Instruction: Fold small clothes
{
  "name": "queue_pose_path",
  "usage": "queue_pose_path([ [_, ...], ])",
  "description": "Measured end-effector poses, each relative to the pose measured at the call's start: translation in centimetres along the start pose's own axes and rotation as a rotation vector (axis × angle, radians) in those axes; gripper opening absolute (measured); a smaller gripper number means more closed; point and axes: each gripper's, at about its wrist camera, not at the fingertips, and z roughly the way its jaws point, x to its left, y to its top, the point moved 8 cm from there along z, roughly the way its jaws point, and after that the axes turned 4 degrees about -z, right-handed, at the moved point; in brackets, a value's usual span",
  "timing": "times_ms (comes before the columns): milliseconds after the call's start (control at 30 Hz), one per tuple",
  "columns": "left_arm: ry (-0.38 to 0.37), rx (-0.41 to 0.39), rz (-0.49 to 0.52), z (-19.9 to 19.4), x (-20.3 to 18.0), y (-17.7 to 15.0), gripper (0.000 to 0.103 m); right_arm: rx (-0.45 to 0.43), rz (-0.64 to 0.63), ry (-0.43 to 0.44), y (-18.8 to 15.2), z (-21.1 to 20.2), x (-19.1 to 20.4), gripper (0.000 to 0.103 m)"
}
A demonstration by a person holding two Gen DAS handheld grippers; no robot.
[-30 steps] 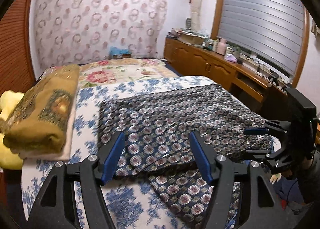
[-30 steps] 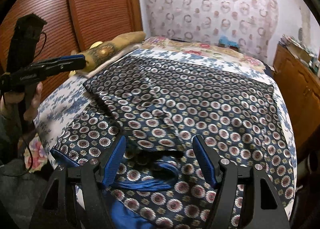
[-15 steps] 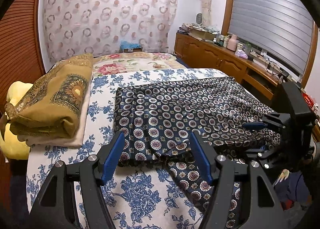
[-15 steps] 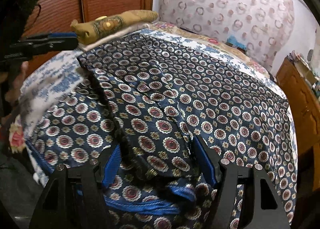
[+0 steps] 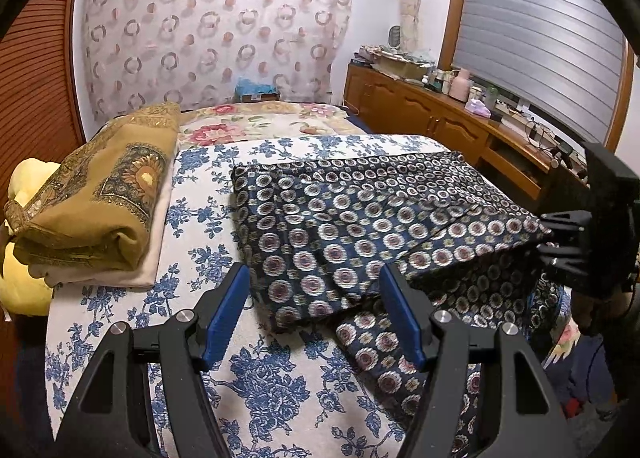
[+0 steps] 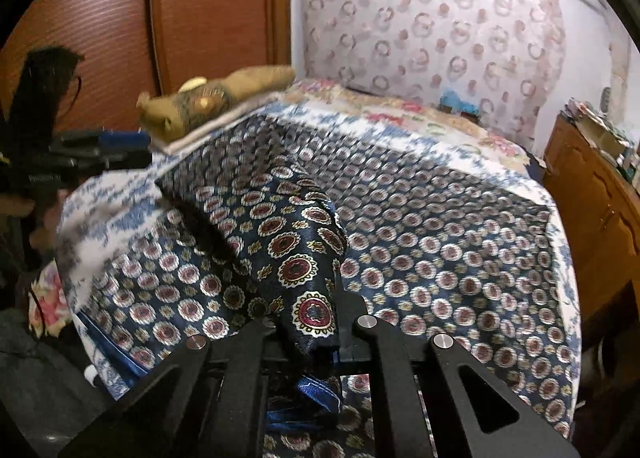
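A dark blue garment (image 5: 360,226) printed with round medallions lies spread on the bed, one layer folded over another. My left gripper (image 5: 316,298) is open, its blue pads (image 5: 224,318) hovering over the garment's near edge with nothing pinched. At the garment's right edge my right gripper (image 5: 588,242) has a corner raised off the bed. In the right wrist view the right gripper (image 6: 312,338) is closing its jaws, and a bunched fold of the garment (image 6: 304,258) is pressed between them. The left gripper (image 6: 100,146) shows at far left there, in a hand.
A folded ochre blanket (image 5: 100,194) and a yellow pillow (image 5: 24,286) lie at the bed's left side. The blue floral bedspread (image 5: 260,378) shows in front. A cluttered wooden sideboard (image 5: 440,122) runs along the right wall, and wooden wardrobe doors (image 6: 200,18) stand behind.
The right gripper's jaws have come together on a fold of the garment and pulled it up. The left gripper stays open above the garment's near edge.
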Motion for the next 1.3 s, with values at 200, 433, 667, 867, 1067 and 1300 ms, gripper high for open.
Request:
queue_pose_path([
  [200,-0.011,0.016,0.011,0.6,-0.7,-0.2,0.068,-0.029,0.035,-0.022,-0.7,-2.2,-0.4,0.007],
  [433,-0.024,0.028,0.012,1.0,-1.4,-0.3,0.068,-0.036,0.061,-0.065,-2.3,-5.7,-1.8,0.007],
  [667,-0.035,0.027,0.028,1.0,-2.4,-0.2,0.068,-0.036,0.1,-0.116,-3.2,-7.8,-3.6,0.007],
  [867,-0.044,0.032,0.044,1.2,-3.4,-0.2,0.068,-0.013,0.103,-0.186,-3.8,-8.4,-5.0,0.007],
  [1067,-0.046,0.039,0.053,1.5,-4.1,-0.4,0.068,0.031,0.15,-0.195,-5.4,-8.0,-6.1,0.007],
  [1300,-0.046,0.044,0.058,1.6,-4.5,-0.6,0.068,0.068,0.181,-0.188,-6.3,-7.3,-6.6,0.007],
])
